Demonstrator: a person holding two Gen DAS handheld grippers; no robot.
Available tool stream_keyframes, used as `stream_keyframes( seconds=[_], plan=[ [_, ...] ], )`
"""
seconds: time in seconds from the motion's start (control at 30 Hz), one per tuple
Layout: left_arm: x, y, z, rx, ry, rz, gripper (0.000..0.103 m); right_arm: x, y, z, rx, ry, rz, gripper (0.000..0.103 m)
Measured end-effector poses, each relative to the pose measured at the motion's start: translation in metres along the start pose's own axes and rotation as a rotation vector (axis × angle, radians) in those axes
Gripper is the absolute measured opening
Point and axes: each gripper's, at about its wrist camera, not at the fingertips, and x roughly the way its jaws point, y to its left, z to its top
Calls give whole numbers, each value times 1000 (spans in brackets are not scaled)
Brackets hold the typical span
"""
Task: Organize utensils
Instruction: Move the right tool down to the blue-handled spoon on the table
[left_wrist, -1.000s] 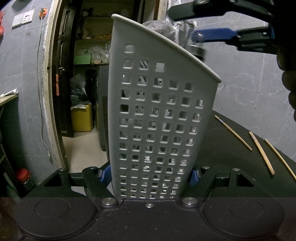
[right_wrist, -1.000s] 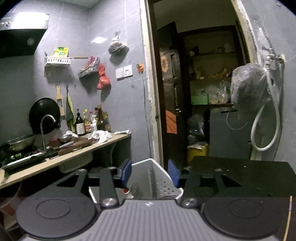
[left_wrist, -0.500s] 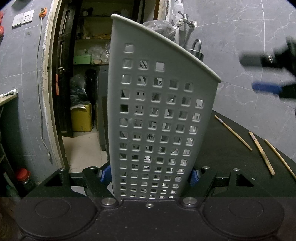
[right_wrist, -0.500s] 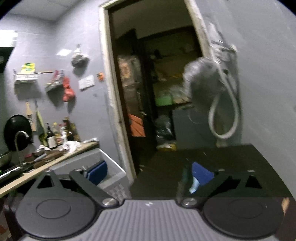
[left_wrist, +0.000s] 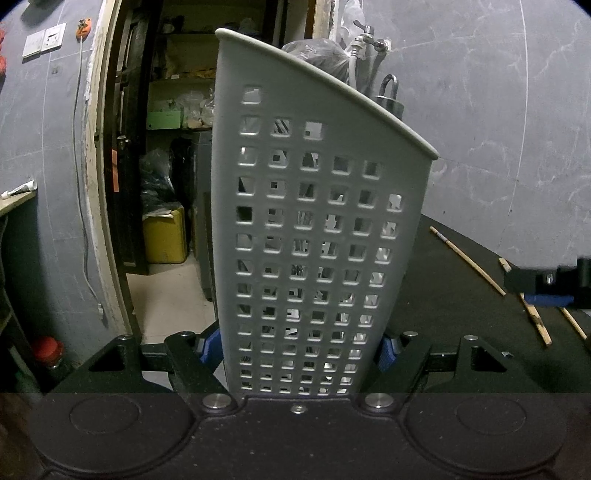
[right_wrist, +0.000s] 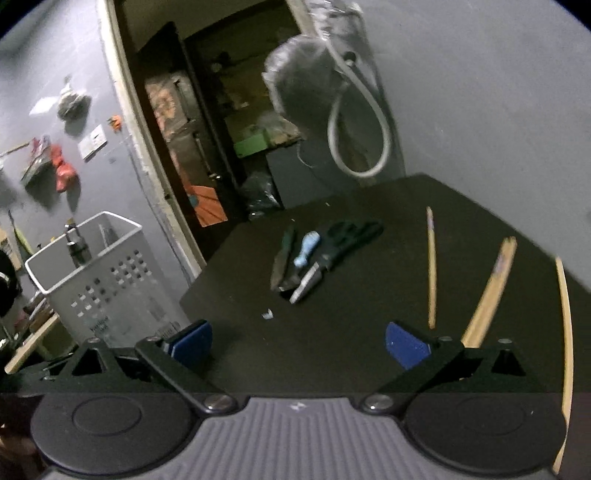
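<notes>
My left gripper is shut on a tall grey perforated utensil holder, its blue pads pressed on both side walls. A dark utensil handle sticks out of the holder's top. The same holder stands at the left in the right wrist view. My right gripper is open and empty, low over the black table. Ahead of it lies a pile with a knife, a light blue handled tool and dark utensils. Three wooden chopsticks lie to the right.
The black table ends at a left edge beside an open doorway into a cluttered store room. A grey wall with a hose and a hanging bag stands behind the table. A kitchen counter runs at the far left.
My right gripper opened wide, left the top of the holder and swung right and down to just above the table by the chopsticks. The left gripper and the holder stayed still.
</notes>
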Motion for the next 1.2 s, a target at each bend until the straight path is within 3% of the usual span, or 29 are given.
stream_keyframes(
  seconds=[0.13,0.37,0.83,1.2],
  plan=[
    [0,-1,0,3,1,3,77,0,-8,-8,49,21,5,103],
    [0,-2,0,5,1,3,77,13,1,9,-19,56,-4,103],
    [0,-3,0,7,3,3,77,76,56,66,-404,111,-34,103],
    [1,-3,1,8,3,-1,78,115,60,57,-566,163,-75,103]
  ],
)
